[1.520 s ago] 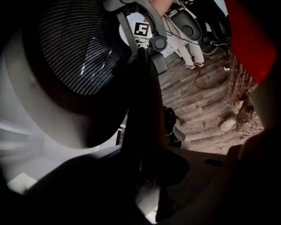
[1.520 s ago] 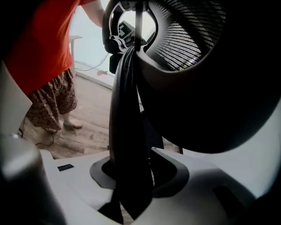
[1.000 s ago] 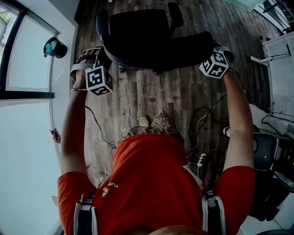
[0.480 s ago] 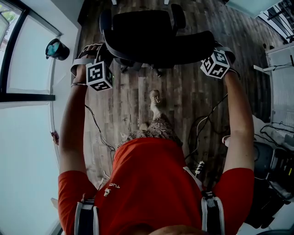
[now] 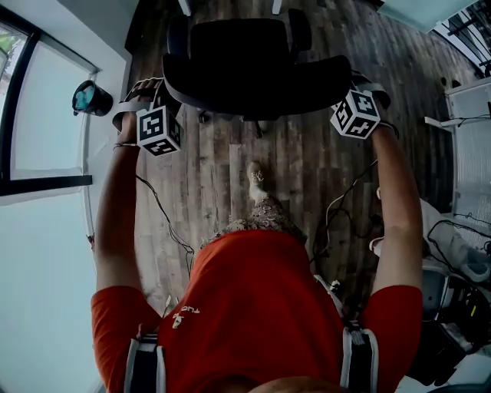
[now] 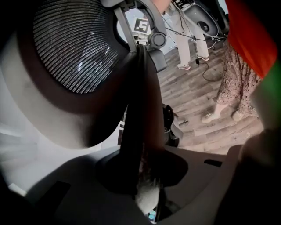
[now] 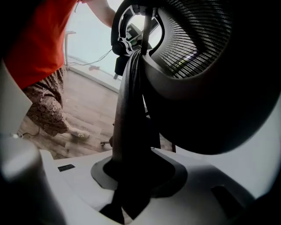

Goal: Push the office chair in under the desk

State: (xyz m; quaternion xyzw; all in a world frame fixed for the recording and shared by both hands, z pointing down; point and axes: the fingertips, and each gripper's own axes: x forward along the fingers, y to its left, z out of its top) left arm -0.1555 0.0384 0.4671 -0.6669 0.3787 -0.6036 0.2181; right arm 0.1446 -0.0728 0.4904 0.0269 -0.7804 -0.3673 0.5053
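The black office chair (image 5: 238,46) stands on the wood floor ahead of me, its curved backrest (image 5: 257,80) towards me. My left gripper (image 5: 161,90) holds the backrest's left end; its jaws are shut on the dark backrest rim (image 6: 136,110) beside the mesh (image 6: 74,44). At the backrest's right end is my right gripper (image 5: 360,83). Its jaws are closing, with the backrest rim (image 7: 129,110) running down between them and pressed there. Two white legs (image 5: 184,6), probably the desk's, show just beyond the chair at the view's top edge.
A window wall runs along the left, with a dark round object (image 5: 92,98) on its sill. Cables (image 5: 165,222) trail over the floor on both sides of me. White furniture (image 5: 472,115) and dark equipment (image 5: 460,307) stand at the right. My foot (image 5: 259,180) is behind the chair.
The chair has rolled forward, away from me, with both grippers still on its backrest. I have stepped after it, one foot now out in front.
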